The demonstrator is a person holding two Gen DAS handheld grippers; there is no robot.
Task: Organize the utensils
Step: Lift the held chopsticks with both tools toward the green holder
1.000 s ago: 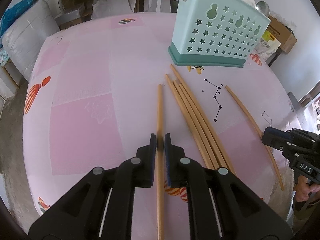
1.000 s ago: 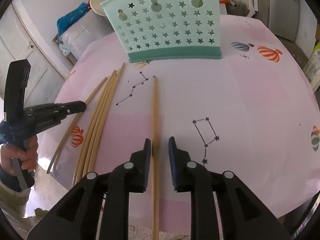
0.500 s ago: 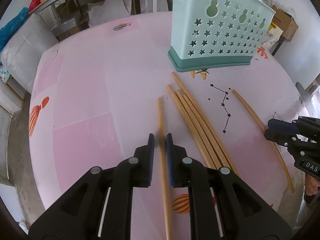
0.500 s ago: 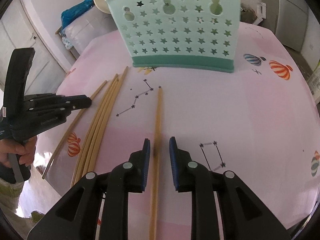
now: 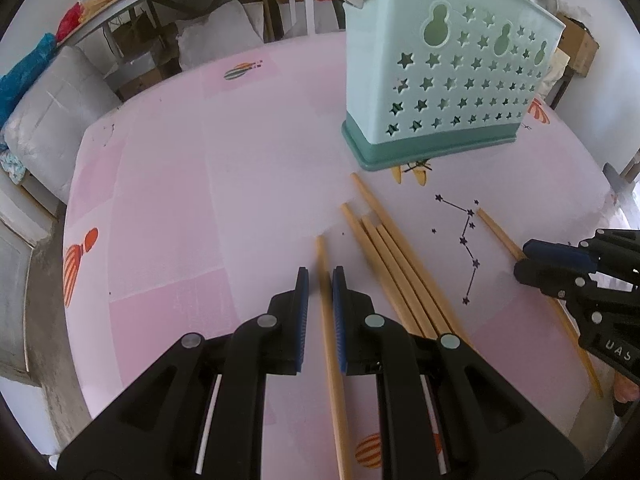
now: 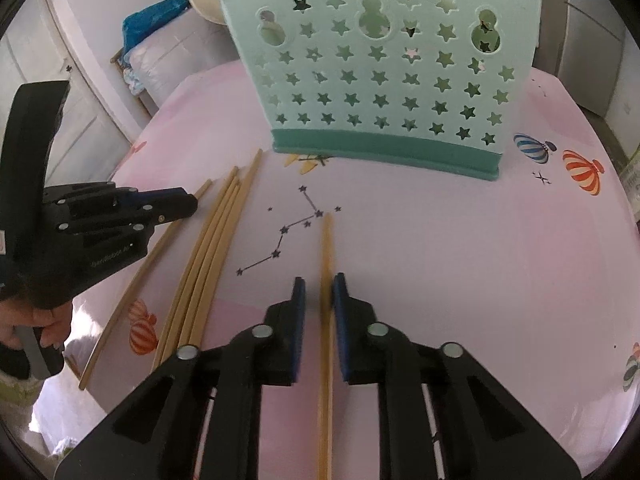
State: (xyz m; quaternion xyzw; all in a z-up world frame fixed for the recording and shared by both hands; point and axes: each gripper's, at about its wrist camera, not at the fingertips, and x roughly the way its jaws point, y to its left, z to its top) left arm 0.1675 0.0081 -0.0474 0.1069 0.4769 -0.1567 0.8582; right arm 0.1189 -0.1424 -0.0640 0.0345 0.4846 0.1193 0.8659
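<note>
we had each gripper, left [image 5: 320, 290] and right [image 6: 319, 294], straddling a chopstick, jaws not visibly clamped. next: grip, lift into holder [image 6: 384, 80].

Star-cut holder [image 5: 444, 80] blocking far side, chopstick bundle [image 5: 400, 276] between grippers, bare tablecloth [image 5: 168, 208] leftward

Mint star-cut caddy [image 6: 380, 76], pink tablecloth [image 6: 460, 248]
</note>
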